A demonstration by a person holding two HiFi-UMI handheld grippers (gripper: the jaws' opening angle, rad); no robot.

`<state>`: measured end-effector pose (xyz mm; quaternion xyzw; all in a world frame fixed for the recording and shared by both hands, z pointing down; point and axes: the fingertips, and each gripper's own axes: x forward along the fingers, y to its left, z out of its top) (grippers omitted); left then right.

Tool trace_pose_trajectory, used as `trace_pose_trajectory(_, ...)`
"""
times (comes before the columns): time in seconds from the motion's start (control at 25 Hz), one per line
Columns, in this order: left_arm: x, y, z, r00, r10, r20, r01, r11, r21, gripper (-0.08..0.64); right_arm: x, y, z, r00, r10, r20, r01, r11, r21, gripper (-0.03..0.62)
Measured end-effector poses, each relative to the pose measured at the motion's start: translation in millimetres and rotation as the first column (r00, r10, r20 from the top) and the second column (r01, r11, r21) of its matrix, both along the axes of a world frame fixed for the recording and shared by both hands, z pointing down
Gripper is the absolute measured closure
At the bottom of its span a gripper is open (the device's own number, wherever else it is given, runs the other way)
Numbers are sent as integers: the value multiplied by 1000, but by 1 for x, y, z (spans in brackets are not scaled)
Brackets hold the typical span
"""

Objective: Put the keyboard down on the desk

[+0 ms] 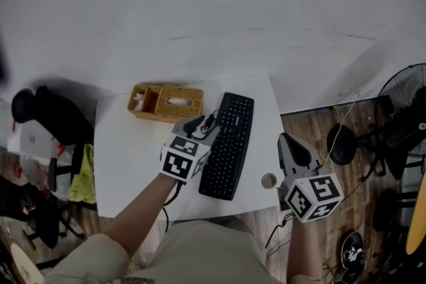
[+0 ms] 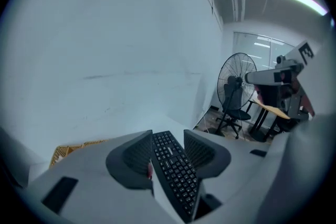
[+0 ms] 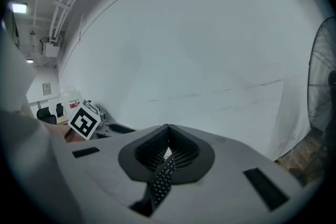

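Keyboard (image 1: 229, 143): black, rigid plastic slab, judged light but long enough to twist if pinched at one end, with smooth edges liable to slip. It is best taken mid-length on a long edge and lies on the right half of the white tabletop (image 1: 126, 149), long axis near to far, right of a woven basket (image 1: 166, 103). Left gripper (image 1: 202, 123): jaws at about half width, closed on the keyboard's left long edge toward its far end, forearm (image 1: 133, 226) angled in from the near left. Right gripper (image 3: 168, 126): jaws shut tip to tip, gripping nothing, held off the tabletop's near right corner, apart from the keyboard.
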<state>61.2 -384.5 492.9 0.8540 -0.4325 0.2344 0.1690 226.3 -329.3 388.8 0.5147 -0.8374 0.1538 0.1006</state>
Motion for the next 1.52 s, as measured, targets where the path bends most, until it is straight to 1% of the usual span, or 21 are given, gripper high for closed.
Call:
trace_pose_trajectory(0.16, -10, 7, -39, 1000, 15, -27, -13, 997, 74, 374, -7, 7, -34, 1000, -10, -5, 10, 997, 78, 568)
trace_pose_trajectory(0.24, -14, 12, -56, 999, 28, -20, -26, 993, 117, 379, -11, 13, -49, 1000, -18, 1, 18, 994, 104, 568)
trace_pose_trajectory(0.32, -19, 18, -73, 999, 40, -6, -38, 985, 169, 394, -16, 20, -61, 1000, -28, 0, 28, 991, 128, 568)
trace_pose_trajectory(0.44, -24, 26, -100, 999, 44, -18, -38, 971, 236, 431, -22, 28, -72, 999, -36, -12, 38, 987, 153, 568)
trace_pose_trajectory(0.6, -31, 41, -117, 998, 49, -50, -34, 962, 270, 469, -32, 37, -81, 998, -55, -8, 55, 984, 168, 568)
trace_pose_trajectory(0.68, -32, 50, -124, 996, 58, -63, -38, 955, 293, 505, -38, 43, -83, 998, -70, -8, 70, 983, 171, 568)
trace_pose_trajectory(0.8, -31, 64, -136, 994, 74, -79, -44, 944, 327, 524, -46, 51, -85, 996, -91, -14, 92, 981, 172, 568)
trace_pose_trajectory(0.88, -32, 73, -138, 994, 83, -70, -55, 941, 334, 537, -51, 57, -86, 995, -104, -10, 104, 980, 169, 568)
trace_pose_trajectory(1.04, -38, 89, -128, 994, 87, -59, -66, 950, 304, 538, -58, 66, -82, 993, -122, 1, 120, 980, 161, 568)
trace_pose_trajectory(1.2, -47, 100, -114, 997, 62, -37, -48, 949, 312, 538, -63, 69, -61, 991, -133, -27, 135, 983, 122, 568)
trace_pose_trajectory(1.24, -48, 103, -109, 998, 60, -31, -48, 951, 304, 538, -64, 69, -54, 990, -134, -35, 137, 985, 107, 568)
trace_pose_trajectory(1.36, -50, 110, -98, 997, 60, -47, -46, 963, 267, 538, -65, 71, -42, 990, -138, -44, 141, 987, 78, 568)
trace_pose_trajectory(1.52, -55, 112, -96, 998, 51, -46, -37, 965, 260, 538, -66, 72, -41, 989, -138, -45, 142, 987, 74, 568)
